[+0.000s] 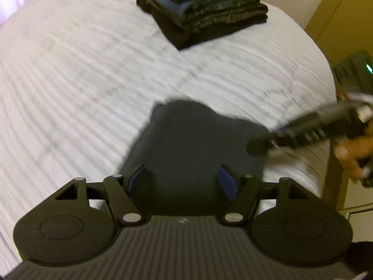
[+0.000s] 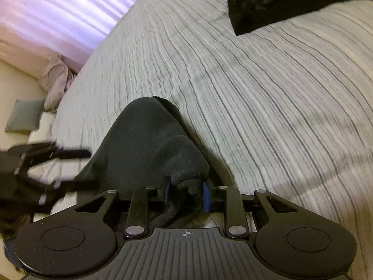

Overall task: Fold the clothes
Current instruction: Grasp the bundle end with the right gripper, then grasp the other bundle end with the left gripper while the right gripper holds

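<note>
Dim indoor light, motion blur — prob. worst left view, fisheye-bent edges.

A bedroom in someone's home. A wide bed [image 2: 256,81] with a grey-striped white cover fills the room. A stack of folded dark clothes [image 1: 205,9] sits at its far end, pale curtains [image 2: 60,16] hang beyond it, and a small cushion [image 2: 24,119] lies on the floor beside it.

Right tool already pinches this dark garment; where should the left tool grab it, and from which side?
Take the dark garment at its free edge on the left tool's side, opposite the right tool, coming down from above: it lies flat on the bed, so only the edges offer something to pinch.
</note>
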{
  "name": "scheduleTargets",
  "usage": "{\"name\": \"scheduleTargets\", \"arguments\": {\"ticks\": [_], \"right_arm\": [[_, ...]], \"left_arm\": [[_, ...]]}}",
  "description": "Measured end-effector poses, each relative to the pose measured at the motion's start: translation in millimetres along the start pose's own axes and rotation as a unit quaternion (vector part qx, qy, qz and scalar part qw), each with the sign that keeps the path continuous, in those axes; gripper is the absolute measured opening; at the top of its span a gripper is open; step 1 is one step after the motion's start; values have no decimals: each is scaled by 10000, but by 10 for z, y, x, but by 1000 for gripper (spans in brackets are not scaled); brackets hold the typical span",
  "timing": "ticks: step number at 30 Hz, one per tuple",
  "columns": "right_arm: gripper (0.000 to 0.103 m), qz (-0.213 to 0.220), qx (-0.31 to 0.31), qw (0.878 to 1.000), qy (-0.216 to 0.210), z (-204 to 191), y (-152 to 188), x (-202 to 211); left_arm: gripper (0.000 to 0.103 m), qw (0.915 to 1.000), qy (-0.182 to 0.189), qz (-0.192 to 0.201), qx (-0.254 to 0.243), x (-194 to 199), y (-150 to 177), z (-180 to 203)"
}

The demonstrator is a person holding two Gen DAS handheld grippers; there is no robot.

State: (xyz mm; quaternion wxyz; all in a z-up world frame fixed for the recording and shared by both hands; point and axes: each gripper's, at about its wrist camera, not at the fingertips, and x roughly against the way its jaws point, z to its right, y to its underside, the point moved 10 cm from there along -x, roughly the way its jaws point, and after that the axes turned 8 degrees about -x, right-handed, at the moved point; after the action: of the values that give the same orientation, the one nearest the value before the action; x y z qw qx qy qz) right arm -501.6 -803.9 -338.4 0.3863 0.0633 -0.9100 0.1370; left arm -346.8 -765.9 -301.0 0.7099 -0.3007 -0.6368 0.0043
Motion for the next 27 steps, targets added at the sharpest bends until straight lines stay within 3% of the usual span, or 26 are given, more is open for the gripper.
{"name": "scheduleTargets", "arguments": {"ticks": [3, 5, 7, 8, 11, 15, 18, 21, 24, 27], "right_arm": [[27, 10, -46, 10000, -72, -7, 13, 16], [27, 30, -53, 9999, -93, -7, 15, 11], [27, 57, -115, 9999, -86, 8, 27, 15], [27, 67, -154, 9998, -66, 16, 30, 10], [27, 89, -198, 9998, -15, 3, 13, 8], [27, 255, 194, 9987, -395, -302, -67, 95], [27, 121, 246, 9995, -142, -204, -97, -41], [27, -20, 24, 10000, 13, -1, -107, -145], [28, -80, -23, 9999, 90, 38, -144, -93], [62, -108, 44, 9997, 191, 10, -199, 3]], "left_arm": [[64, 9995, 248, -171, -13, -280, -145, -196], [38, 9970, 663, -406, 34, -484, -171, -220], [33, 9941, 949, -530, 42, -557, -171, -201], [22, 9940, 962, -520, 41, -525, -168, -203], [13, 9949, 924, -410, 10, -377, -160, -217], [12, 9983, 565, -97, 41, -69, -85, -301], [14, 9978, 619, -178, 172, -303, -80, -298], [27, 9974, 563, -426, 154, -636, -141, -285], [39, 9978, 512, -404, 131, -576, -136, -352], [43, 9990, 286, -132, 311, -210, -58, -482]]}}
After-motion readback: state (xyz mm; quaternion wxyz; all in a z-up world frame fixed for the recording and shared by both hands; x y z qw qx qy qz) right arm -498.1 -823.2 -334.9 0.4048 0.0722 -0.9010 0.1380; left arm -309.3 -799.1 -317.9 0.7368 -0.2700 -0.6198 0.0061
